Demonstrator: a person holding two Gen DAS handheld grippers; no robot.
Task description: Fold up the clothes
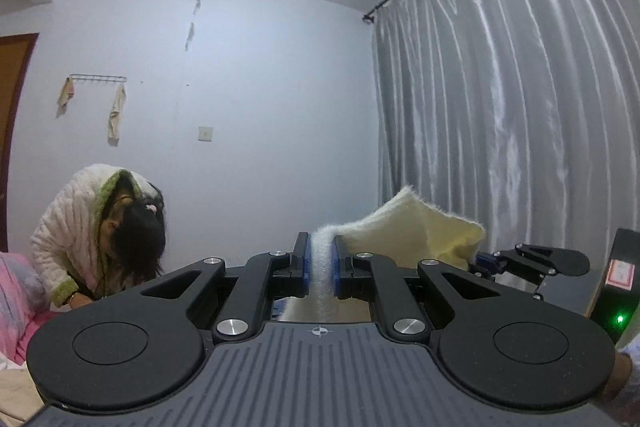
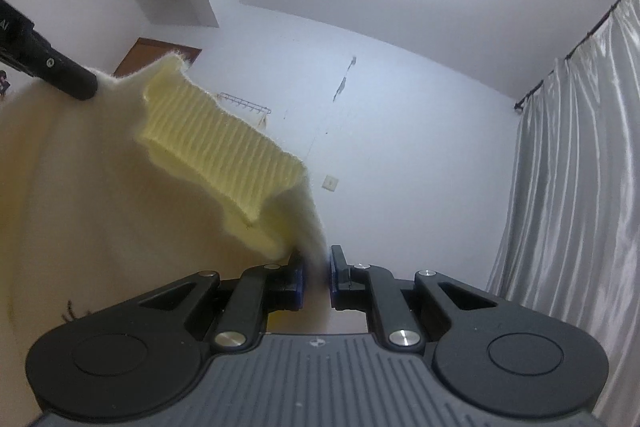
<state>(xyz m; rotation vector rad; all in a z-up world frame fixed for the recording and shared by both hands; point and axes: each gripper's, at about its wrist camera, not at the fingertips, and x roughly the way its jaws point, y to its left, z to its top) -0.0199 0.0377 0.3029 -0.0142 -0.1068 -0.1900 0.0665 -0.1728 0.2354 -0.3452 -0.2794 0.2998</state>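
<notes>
"Where is the yellow sweater [image 2: 224, 139]?"

"It hangs between both tongs. The left tongs [image 1: 320, 259] pinch one edge tight. The right tongs [image 2: 316, 273] pinch the other, just beside."

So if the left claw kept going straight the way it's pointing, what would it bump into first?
Probably nothing for a while. The left claw, shut on the fuzzy pale-yellow knitted garment, points at the bare white wall. That wall looks like the first thing, though how far away is unclear.
</notes>
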